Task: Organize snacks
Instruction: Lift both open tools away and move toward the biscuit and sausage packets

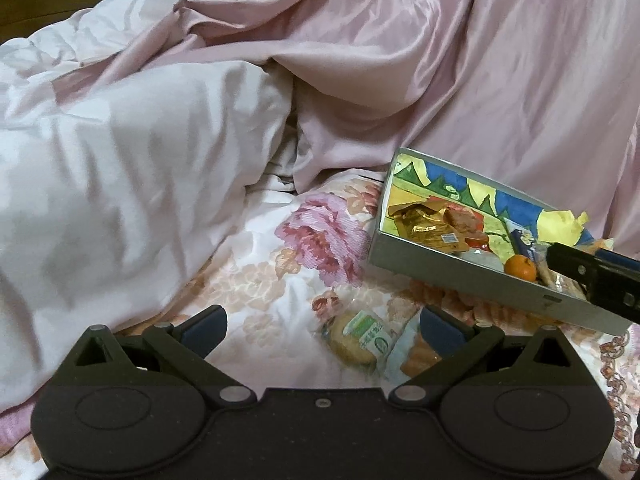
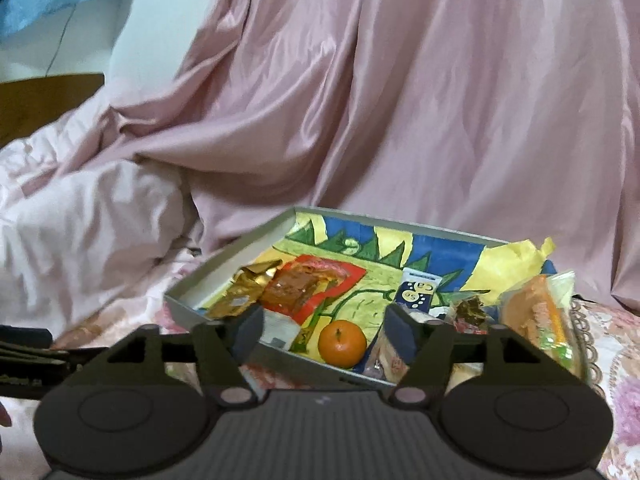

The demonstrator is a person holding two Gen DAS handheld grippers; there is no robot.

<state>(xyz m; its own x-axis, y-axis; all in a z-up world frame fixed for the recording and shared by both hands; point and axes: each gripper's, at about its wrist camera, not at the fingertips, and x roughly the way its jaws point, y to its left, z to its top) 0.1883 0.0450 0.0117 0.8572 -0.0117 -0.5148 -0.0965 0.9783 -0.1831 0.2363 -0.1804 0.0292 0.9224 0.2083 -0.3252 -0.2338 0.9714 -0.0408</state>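
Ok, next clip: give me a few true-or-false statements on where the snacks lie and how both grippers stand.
1. The orange fruit lies inside the box. True.
2. The left gripper is clamped on a packet. False: its jaws stand open, and the green-labelled cookie packet lies on the floral bedspread between them, untouched.
3. Every snack is already in the box. False: the cookie packet lies outside it.
4. The right gripper is open with nothing pressed between its pads. True.
5. A gold foil packet lies in the box. True.
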